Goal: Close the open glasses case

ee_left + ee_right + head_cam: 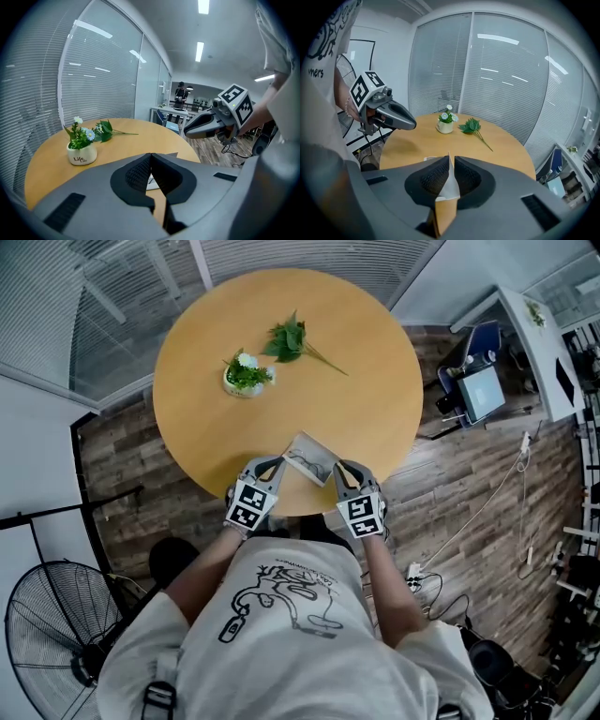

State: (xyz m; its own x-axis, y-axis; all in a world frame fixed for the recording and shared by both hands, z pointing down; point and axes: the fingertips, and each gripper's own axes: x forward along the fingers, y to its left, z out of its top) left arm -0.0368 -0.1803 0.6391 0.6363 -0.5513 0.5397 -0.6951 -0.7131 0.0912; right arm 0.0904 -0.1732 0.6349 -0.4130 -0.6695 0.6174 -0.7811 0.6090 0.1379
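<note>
Left of the table's (375,381) middle, a small flower pot (244,379) stands well back from the near edge. At that near edge, the left gripper (272,464) has its jaws drawn together at the tips; pinching anything or not, I can't tell. A leafy sprig (292,338) lies toward the table's far side. The glasses case (310,457) sits open at the near edge, centre. Right gripper (342,468), jaws clamped on its thin upright flap.

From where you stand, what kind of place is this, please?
Probably an office meeting area: a round wooden table, glass walls covered by blinds, and ceiling strip lights over desks further back.
</note>
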